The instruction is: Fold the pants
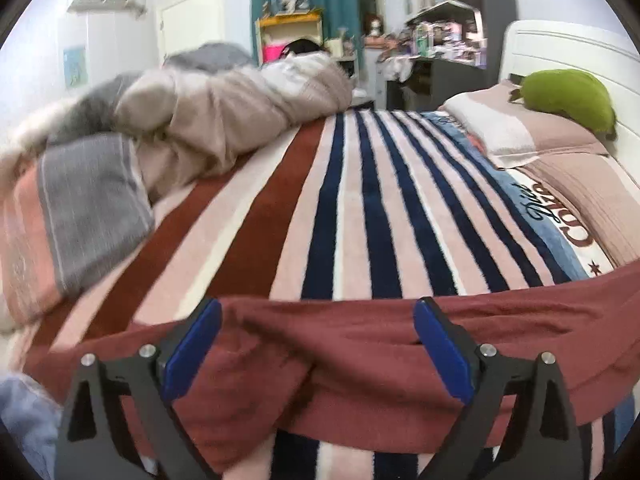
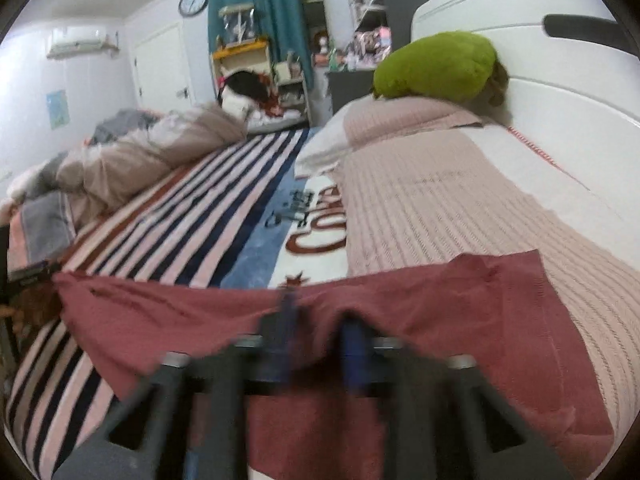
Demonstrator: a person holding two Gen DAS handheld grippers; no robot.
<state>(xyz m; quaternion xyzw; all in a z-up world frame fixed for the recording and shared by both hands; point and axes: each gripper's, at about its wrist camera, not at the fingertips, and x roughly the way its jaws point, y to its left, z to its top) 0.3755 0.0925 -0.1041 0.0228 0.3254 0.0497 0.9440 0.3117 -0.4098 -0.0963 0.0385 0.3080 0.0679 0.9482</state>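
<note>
Dark red pants (image 1: 360, 364) lie across the striped blanket (image 1: 352, 216) at the near edge of the bed. My left gripper (image 1: 316, 320) is open, its blue pads wide apart and low over the pants' far edge. In the right wrist view the pants (image 2: 460, 320) reach onto the pink pillow (image 2: 440, 208). My right gripper (image 2: 318, 320) is blurred, its jaws close together with a fold of the red fabric bunched between them.
A crumpled beige and grey duvet (image 1: 180, 120) is heaped on the far left of the bed. A green plush (image 1: 568, 96) sits on the pillows by the white headboard (image 2: 540, 92). Shelves and a desk stand beyond the bed.
</note>
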